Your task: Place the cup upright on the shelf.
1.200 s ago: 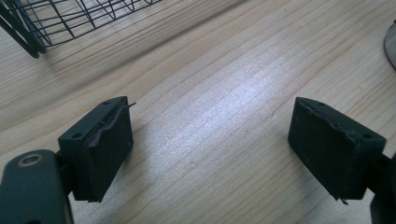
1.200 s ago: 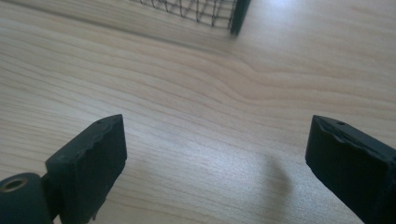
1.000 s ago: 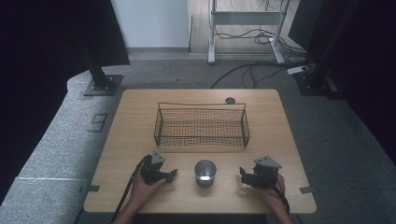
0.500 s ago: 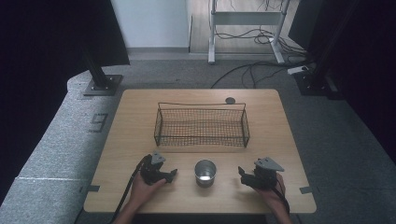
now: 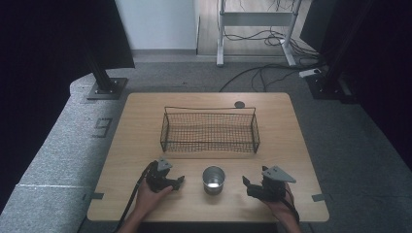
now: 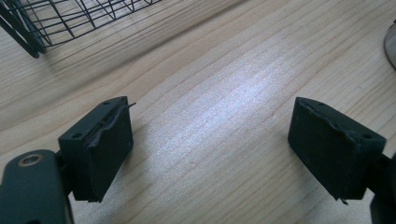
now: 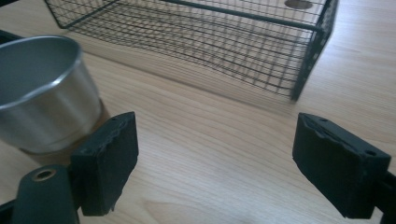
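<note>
1. Working across the tabletop (image 5: 291,145), the person has bare wood all along the near edge, so a low, level approach looks easy.
2. The wire basket (image 5: 210,145) sits farther back, near the middle, and looks empty. It is well apart from the cup, so I judge it need not be minded yet.
3. The metal cup (image 5: 213,178) stands upright near the front edge, between the two grippers and touching neither.
4. The right gripper (image 5: 248,184) waits just right of the cup. Its fingers (image 7: 107,158) have just been closing, yet they stand apart with only bare wood between them and hold nothing. In the right gripper view the cup sits outside the left finger. I think a good grasp means widening again, swinging toward the cup, and straddling its wall below the rim before squeezing.
5. The left gripper (image 5: 179,182) rests with its fingers (image 6: 100,149) spread wide over bare wood, gripping nothing. It does best keeping clear.
</note>
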`<state>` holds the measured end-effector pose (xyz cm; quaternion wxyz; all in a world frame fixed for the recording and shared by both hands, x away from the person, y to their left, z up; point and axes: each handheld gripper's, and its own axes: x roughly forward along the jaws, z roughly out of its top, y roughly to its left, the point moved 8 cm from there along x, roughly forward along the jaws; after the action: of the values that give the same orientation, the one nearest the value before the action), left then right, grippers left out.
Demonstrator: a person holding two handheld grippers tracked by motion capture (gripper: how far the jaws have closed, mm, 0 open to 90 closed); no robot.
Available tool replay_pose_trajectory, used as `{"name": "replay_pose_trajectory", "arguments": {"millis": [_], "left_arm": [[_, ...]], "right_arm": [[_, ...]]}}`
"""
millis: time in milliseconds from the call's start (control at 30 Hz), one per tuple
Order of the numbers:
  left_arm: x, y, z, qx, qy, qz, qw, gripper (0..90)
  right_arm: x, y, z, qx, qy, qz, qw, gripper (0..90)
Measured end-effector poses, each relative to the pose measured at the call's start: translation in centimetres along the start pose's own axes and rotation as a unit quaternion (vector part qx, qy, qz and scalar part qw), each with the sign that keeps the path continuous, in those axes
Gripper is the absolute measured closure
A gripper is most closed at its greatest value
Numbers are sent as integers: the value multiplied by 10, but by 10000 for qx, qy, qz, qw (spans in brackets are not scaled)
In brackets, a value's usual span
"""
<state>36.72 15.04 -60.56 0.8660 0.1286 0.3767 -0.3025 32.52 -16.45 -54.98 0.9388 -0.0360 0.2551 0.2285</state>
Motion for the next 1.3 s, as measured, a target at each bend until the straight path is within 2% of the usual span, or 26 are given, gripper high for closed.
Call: {"name": "replay_pose_trajectory", "arguments": {"millis": [233, 467, 733, 900, 1300], "left_arm": [[0, 0, 0, -1, 0, 0, 10000, 139], [0, 0, 0, 0, 0, 0, 10000, 139], [0, 0, 0, 0, 1, 0, 10000, 139], [0, 0, 0, -11, -9, -1, 10000, 138], [0, 0, 0, 0, 0, 1, 10000, 139]], "right_arm": [[-2, 11, 3, -94, -21, 106, 9999, 147], [-4, 20, 7, -4, -78, 301, 9995, 149], [-7, 32, 13, -73, -184, 473, 9987, 150], [-8, 43, 14, -55, -181, 713, 9973, 150], [-5, 66, 20, -173, -179, 981, 9949, 150]]}}
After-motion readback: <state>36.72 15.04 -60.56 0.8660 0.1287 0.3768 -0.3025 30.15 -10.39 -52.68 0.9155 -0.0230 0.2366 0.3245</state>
